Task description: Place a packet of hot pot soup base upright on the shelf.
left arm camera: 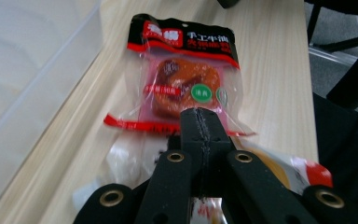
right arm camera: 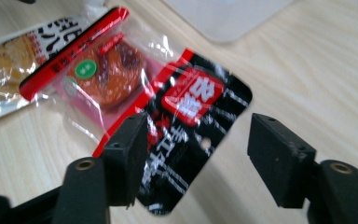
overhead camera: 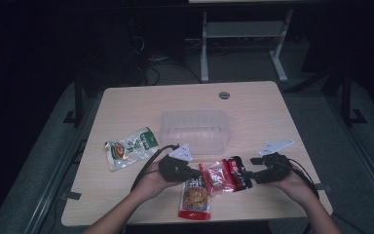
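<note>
High view: left tool point(overhead camera: 195, 173) is clenching the red-black snack packet point(overhead camera: 226, 176) at its 9 o'clock edge, near the surface point(overhead camera: 253, 105); keep that pinch firm while transferring. Left gripper view: jaws are pressing together on the packet's point(left arm camera: 182, 84) seal. Right gripper view: right tool point(right arm camera: 193, 154) is standing released, packet's point(right arm camera: 168, 121) black end lying between the jaws, untouched.

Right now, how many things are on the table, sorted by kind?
Snack packets: 3, a green one, a red and black one, a red and white one
Clear tubs: 1
Total: 4
</note>
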